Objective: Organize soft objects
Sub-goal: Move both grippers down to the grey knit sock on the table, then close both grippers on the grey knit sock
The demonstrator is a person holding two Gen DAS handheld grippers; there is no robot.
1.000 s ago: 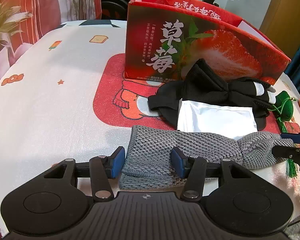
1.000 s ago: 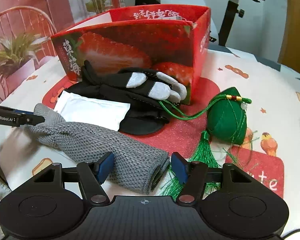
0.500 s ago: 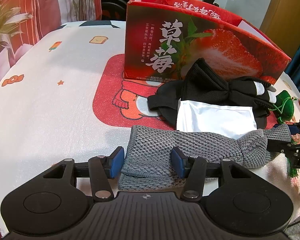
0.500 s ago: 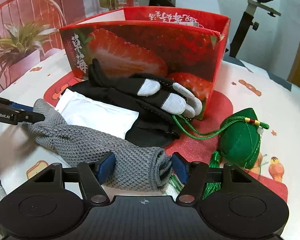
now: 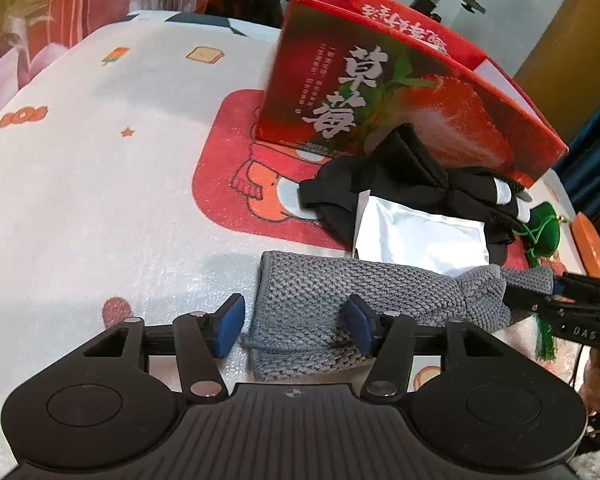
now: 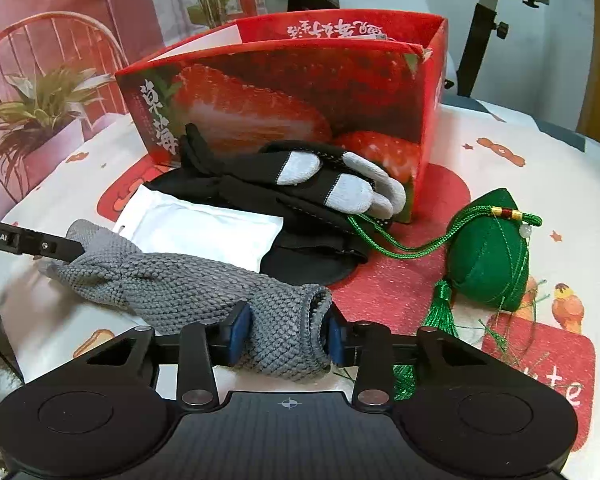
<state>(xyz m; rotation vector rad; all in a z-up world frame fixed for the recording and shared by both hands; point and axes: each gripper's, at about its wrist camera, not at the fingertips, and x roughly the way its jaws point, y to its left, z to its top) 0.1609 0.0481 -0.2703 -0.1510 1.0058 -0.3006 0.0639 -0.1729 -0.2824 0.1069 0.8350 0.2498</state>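
A white printed cloth (image 5: 80,200) is covering the worktop; lying on it are a red box (image 6: 300,92), black gloves (image 6: 300,184), a grey knit (image 6: 188,284) and a green sachet (image 6: 488,256)

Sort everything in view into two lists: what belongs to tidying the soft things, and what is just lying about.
Part of the job:
- grey knitted piece, right gripper closing on one end, left gripper opening around the other
- black gloves
- white pouch
- green tasselled sachet
- red strawberry box

Just lying about:
- exercise bike
- potted plant
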